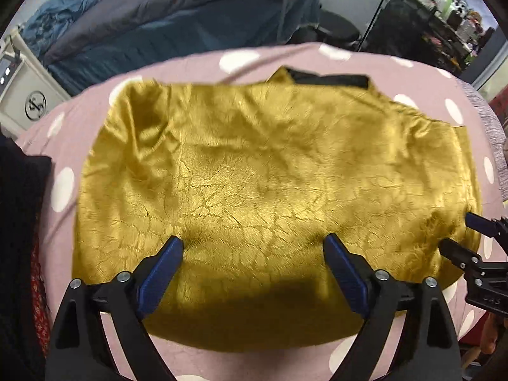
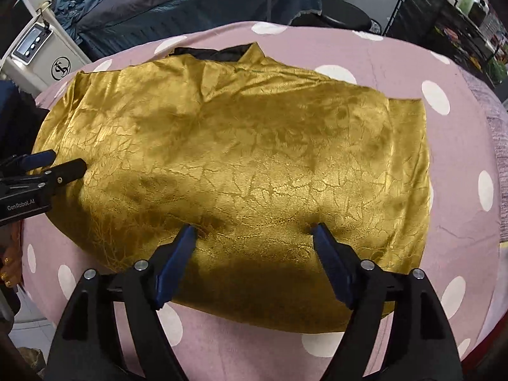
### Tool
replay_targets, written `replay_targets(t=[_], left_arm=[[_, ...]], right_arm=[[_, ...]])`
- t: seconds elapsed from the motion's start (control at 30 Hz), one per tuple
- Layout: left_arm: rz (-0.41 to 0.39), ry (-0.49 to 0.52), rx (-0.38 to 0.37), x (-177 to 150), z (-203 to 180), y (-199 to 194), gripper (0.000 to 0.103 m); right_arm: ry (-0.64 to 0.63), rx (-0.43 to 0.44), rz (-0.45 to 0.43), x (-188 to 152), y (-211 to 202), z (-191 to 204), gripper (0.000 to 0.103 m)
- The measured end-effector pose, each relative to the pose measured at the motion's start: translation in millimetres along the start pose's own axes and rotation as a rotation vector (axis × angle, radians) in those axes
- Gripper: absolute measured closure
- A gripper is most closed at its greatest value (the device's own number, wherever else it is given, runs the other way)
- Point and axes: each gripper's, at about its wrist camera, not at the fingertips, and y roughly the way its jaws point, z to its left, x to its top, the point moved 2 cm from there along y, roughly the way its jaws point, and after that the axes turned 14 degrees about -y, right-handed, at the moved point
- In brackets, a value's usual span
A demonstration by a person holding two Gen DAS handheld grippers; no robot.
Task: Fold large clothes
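On the pink spotted worktop the gold garment lies as a broad, folded-over slab, its black collar at the far edge. Both the left gripper and the right gripper hang above its near edge with fingers spread wide and nothing held. The fold looks well along; probably one more halving and some smoothing remain. No container shows close enough to tell its contents.

We see a gold garment of shiny cloth, crackle-textured and creased; under it a matt pink cover, soft cloth with white dots; each hand-held gripper is matt black plastic with blue pads.
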Motion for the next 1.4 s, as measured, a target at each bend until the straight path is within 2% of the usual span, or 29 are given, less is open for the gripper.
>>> replay_targets(t=[0.1,0.23,0.3,0.43,1.0,1.2,1.27,1.4], left_arm=[[0.022,0.003,0.038,4.6,3.6,19.0,0.005],[0.114,0.047,0.097,7.4,-1.6,51.6,0.005],[0.124,0.044,0.104,9.9,-2.1,58.0,0.005],[0.135,0.029,0.093,13.9,2.2,66.5,0.005],[0.123,0.037,0.108,7.7,-2.2,85.5,0.004],[0.131,0.054,0.113,7.7,-15.3,69.9,0.005],[0.115,0.05,0.102,9.0,-14.8,70.5,0.005],[0.063,0.008,0.067,2.5,-12.3,47.9,0.006]], right_arm=[[0.028,0.003,0.05,1.6,18.5,-9.1,0.018],[0.035,0.011,0.136,1.0,45.2,-13.0,0.01],[0.034,0.001,0.158,2.4,54.3,-13.9,0.006],[0.049,0.01,0.181,5.3,67.9,-17.9,0.006],[0.076,-0.016,0.218,24.5,90.2,-28.0,0.004],[0.076,-0.018,0.18,16.0,83.0,-24.4,0.004],[0.077,-0.008,0.172,8.2,77.8,-21.8,0.004],[0.081,0.011,0.146,2.8,67.2,-22.7,0.005]])
